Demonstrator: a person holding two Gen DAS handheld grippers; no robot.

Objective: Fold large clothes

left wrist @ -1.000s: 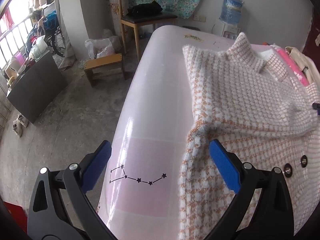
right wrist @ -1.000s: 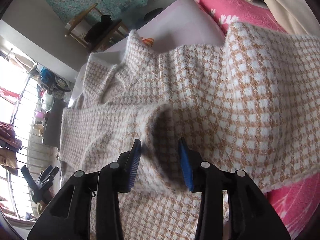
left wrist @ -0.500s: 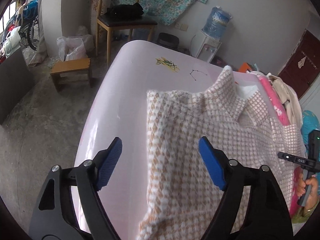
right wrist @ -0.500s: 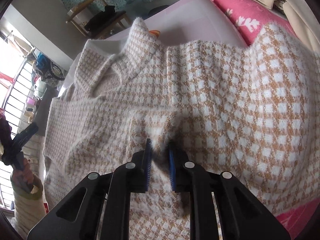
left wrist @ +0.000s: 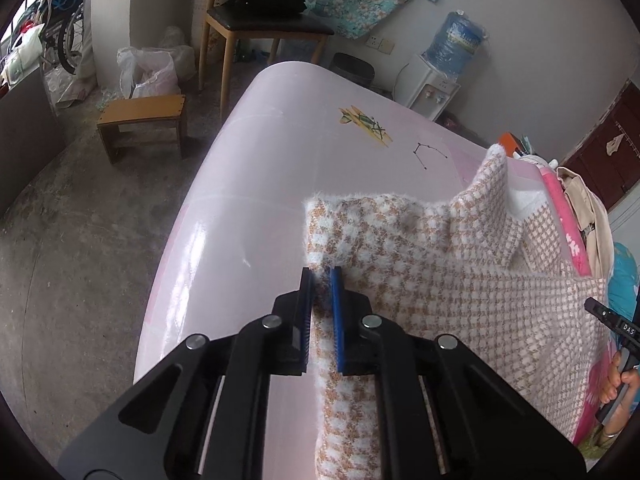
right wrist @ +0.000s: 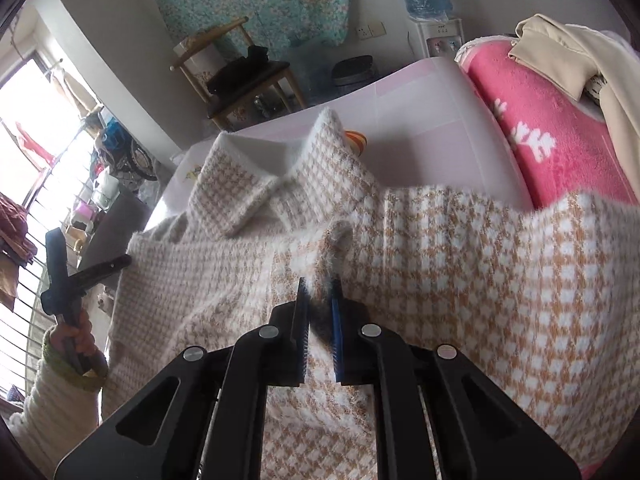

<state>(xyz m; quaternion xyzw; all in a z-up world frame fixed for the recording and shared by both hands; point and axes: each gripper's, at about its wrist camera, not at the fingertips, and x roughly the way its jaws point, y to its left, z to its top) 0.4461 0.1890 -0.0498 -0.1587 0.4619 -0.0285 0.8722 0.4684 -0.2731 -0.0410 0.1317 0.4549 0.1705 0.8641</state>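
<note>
One fuzzy white-and-tan houndstooth knit jacket (left wrist: 460, 280) lies spread over the right half of the glossy pale-pink worktop (left wrist: 248, 200), its collar at the far end. Two tongs are in play. The left tongs (left wrist: 321, 276) are nearly closed, blue pads pinching the jacket's left edge near its far corner — a thin ridge of knit stands between them. The right tongs (right wrist: 319, 286) are likewise almost shut on a raised fold of the jacket (right wrist: 460, 280) just below the collar. One pink towel with white motifs (right wrist: 532, 120) lies at the far right, one cream garment (right wrist: 568, 52) on top of it. One wooden chair (left wrist: 260, 28), one small stool (left wrist: 142, 120) and one water dispenser (left wrist: 444, 68) stand beyond.
</note>
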